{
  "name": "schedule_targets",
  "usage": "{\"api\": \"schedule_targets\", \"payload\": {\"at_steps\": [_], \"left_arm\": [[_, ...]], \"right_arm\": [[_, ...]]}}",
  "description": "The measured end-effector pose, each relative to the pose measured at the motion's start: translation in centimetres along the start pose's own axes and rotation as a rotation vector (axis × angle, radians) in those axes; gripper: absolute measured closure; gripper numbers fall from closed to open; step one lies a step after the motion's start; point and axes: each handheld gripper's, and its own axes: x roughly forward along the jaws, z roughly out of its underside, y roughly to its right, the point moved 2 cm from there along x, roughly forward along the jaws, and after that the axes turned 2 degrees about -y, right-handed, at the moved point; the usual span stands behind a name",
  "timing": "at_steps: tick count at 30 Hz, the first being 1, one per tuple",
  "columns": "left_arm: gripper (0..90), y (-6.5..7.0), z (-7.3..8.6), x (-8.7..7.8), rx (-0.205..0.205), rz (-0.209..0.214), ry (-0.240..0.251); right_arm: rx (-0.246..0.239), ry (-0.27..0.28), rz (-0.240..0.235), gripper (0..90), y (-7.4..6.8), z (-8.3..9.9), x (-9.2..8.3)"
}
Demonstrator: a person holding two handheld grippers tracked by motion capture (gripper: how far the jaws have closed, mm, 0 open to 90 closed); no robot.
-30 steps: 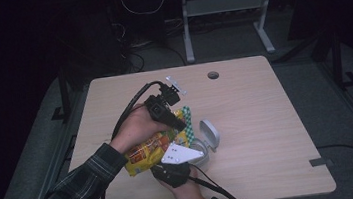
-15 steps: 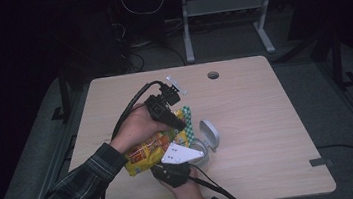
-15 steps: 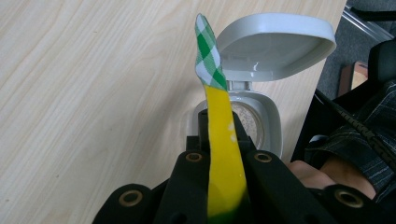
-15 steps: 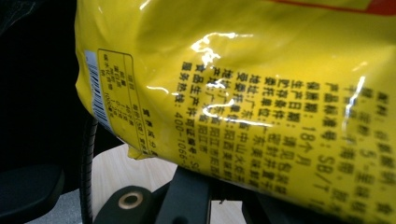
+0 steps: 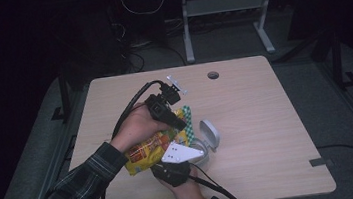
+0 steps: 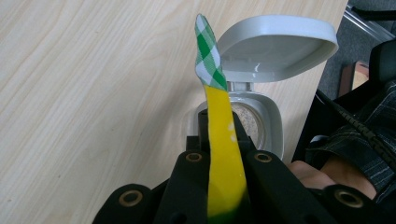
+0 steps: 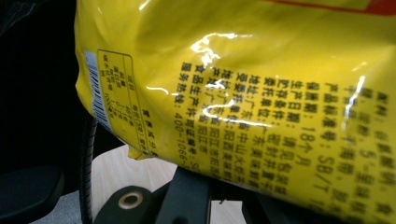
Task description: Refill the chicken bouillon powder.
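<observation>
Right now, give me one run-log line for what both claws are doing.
left claw: shut on snack bag top edge | right claw: shut on snack bag | grey container: lid open, beside bag | table

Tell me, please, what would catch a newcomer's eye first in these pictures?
Most striking is the bright yellow snack bag near the table's front edge, gripped between the left gripper and the right gripper. In the left gripper view the bag's green-checked sealed edge rises from the shut jaws. Just beyond it stands a small grey bin, its flip lid open.
</observation>
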Motion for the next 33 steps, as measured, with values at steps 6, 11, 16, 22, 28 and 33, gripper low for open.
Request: {"api": "schedule_targets", "payload": {"at_steps": [6,11,16,22,28,33], "left_arm": [[89.9,-0.34,-0.07,-0.11,-0.003,-0.003,0.003],[89.9,-0.55,-0.07,-0.34,-0.008,-0.006,0.005],[89.9,-0.70,-0.07,-0.33,-0.012,-0.008,0.000],[89.9,-0.81,-0.15,-0.32,-0.014,-0.008,-0.004],[89.9,-0.79,-0.16,-0.31,-0.013,-0.008,-0.006],[89.9,-0.78,-0.14,-0.31,-0.016,-0.009,-0.009]], "right_arm": [[0.004,0.001,-0.004,89.8,0.27,-0.15,0.21],[0.000,0.003,-0.009,89.8,0.40,-0.31,0.43],[0.005,0.003,-0.012,89.8,0.44,-0.36,0.60],[0.008,0.005,-0.015,89.8,0.56,-0.41,0.67],[0.008,0.006,-0.014,89.8,0.55,-0.41,0.63],[0.011,0.007,-0.018,89.8,0.50,-0.42,0.67]]}}
